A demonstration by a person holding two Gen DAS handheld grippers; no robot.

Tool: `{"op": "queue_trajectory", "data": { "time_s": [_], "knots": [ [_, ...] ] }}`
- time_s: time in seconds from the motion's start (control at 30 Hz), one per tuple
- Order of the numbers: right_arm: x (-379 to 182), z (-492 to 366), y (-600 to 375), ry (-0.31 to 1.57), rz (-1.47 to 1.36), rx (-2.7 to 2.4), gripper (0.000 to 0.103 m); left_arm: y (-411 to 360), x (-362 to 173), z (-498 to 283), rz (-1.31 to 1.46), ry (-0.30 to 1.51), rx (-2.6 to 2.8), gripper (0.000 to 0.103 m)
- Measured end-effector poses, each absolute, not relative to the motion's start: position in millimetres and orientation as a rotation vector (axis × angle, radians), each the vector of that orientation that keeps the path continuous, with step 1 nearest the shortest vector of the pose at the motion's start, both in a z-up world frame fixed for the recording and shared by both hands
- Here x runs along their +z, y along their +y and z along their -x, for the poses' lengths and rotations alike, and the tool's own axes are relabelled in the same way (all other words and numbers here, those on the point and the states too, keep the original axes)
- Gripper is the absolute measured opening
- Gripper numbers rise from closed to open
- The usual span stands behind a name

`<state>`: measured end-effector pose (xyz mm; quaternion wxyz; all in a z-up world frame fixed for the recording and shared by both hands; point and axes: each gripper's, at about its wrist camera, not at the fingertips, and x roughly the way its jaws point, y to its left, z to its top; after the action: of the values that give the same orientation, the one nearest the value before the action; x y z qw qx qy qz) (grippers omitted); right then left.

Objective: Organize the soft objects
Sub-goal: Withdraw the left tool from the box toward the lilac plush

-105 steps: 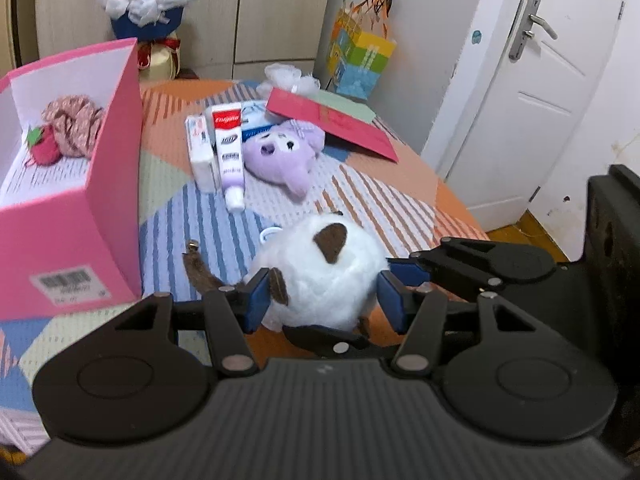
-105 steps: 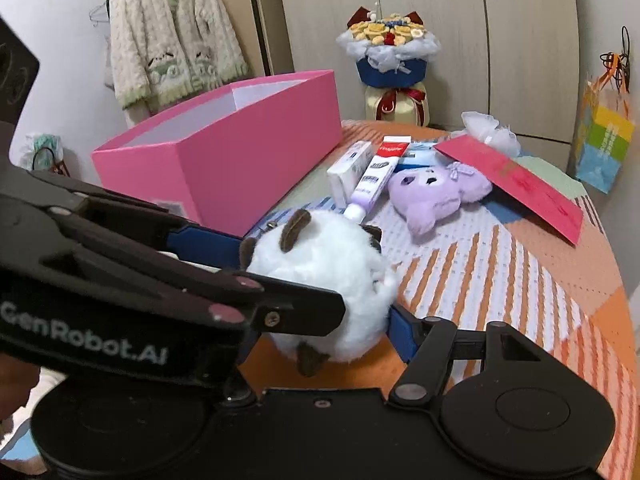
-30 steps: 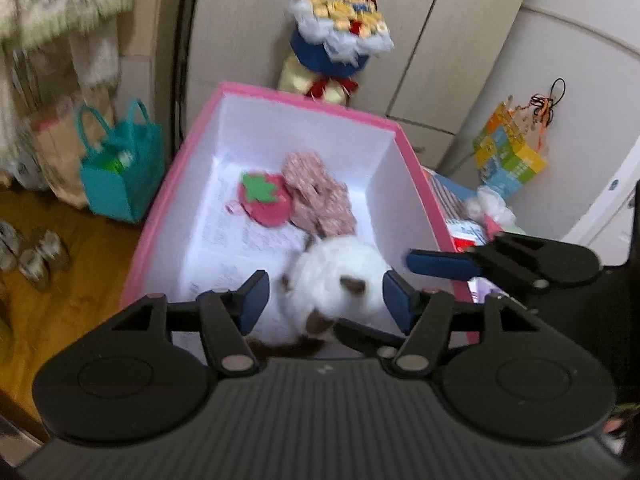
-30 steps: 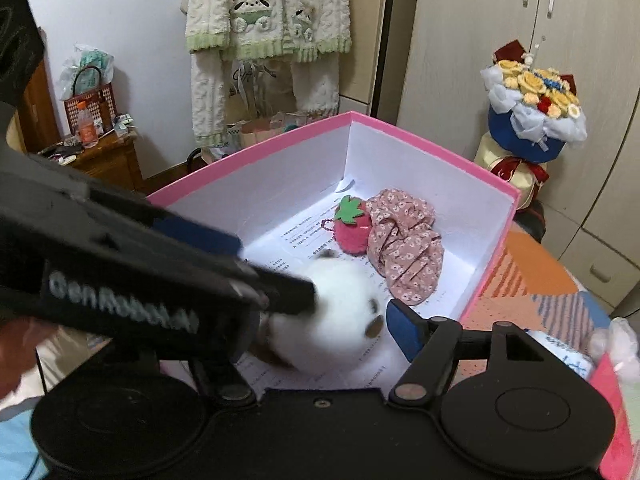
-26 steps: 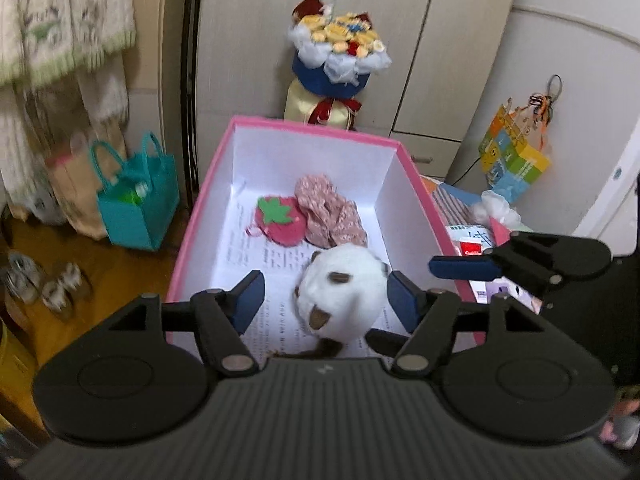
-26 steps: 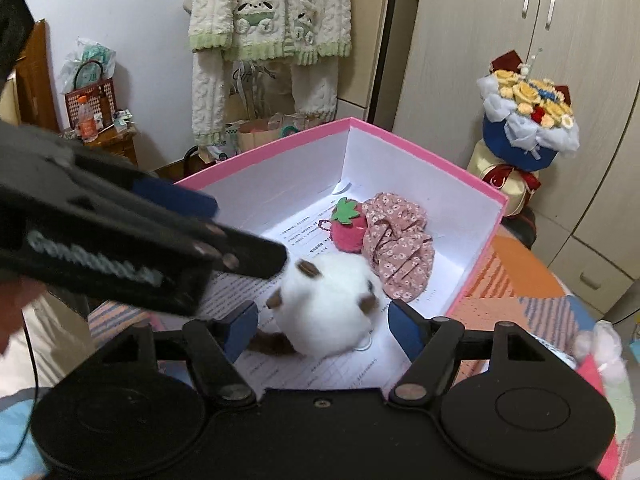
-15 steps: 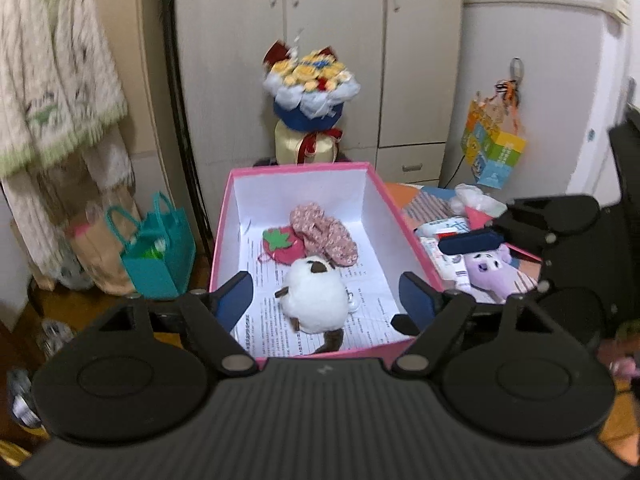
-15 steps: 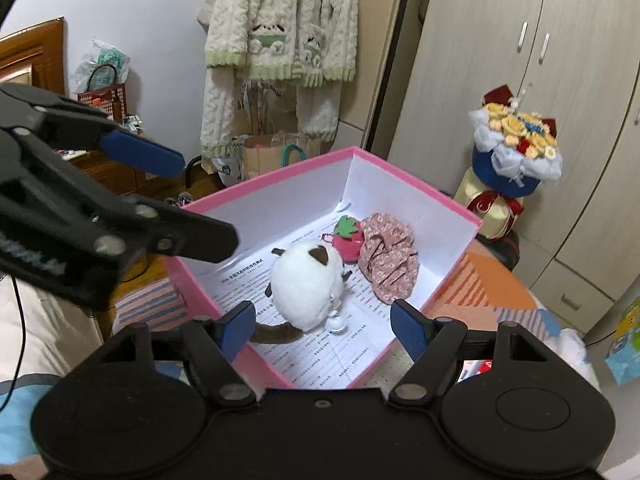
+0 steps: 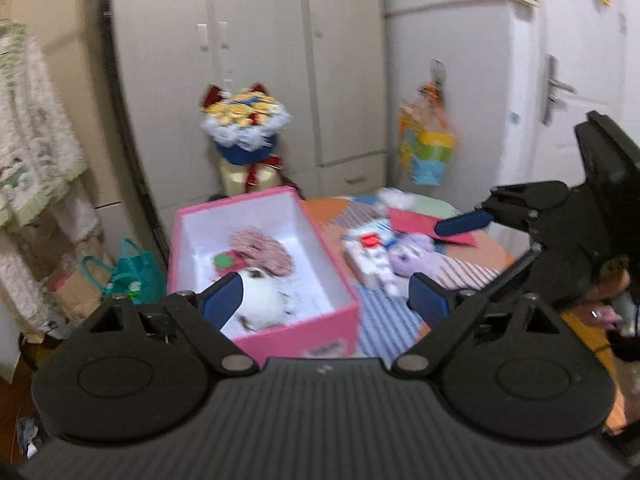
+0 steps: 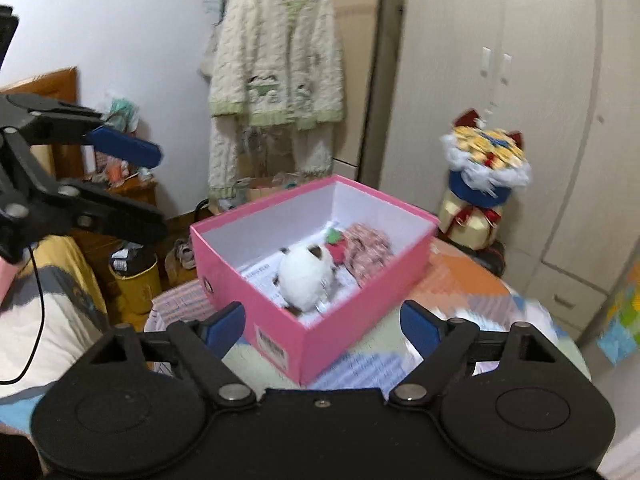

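Observation:
A white plush with brown ears (image 9: pixel 260 300) (image 10: pixel 306 276) lies loose inside the pink box (image 9: pixel 340 300) (image 10: pixel 340 320), beside a red strawberry toy (image 10: pixel 338 248) and a pink floral cloth (image 10: pixel 368 252). My left gripper (image 9: pixel 324 300) hangs back above the box's near end. Its jaws are opening, with nothing between them. My right gripper (image 10: pixel 322 328) is off the box's near corner, jaws also opening and empty. A purple plush (image 9: pixel 412 258) lies on the patterned table to the right of the box, by a toothpaste tube (image 9: pixel 372 260).
On the table behind the purple plush lies a red card (image 9: pixel 424 224). A flower bouquet (image 9: pixel 242 136) stands behind the box at the wardrobe. A teal bag (image 9: pixel 128 276) sits on the floor to the left, below a hanging cardigan (image 10: pixel 276 72). A hand (image 9: pixel 604 312) holds the right gripper.
Both grippers have let go of the white plush and drawn back and up from the box, jaws spreading wider. The plush stays in the box.

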<state>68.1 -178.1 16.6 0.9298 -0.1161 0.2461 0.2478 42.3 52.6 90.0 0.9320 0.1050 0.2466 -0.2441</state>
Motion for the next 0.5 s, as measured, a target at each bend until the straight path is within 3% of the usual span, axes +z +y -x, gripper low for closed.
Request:
{"op": "queue_trajectory", "data": {
  "time_s": [0.5],
  "knots": [
    [-21,-24,-258,0.465,0.195,0.435,0.09,-38,45,-20,-0.352,0.526,-0.723,0.095]
  ]
}}
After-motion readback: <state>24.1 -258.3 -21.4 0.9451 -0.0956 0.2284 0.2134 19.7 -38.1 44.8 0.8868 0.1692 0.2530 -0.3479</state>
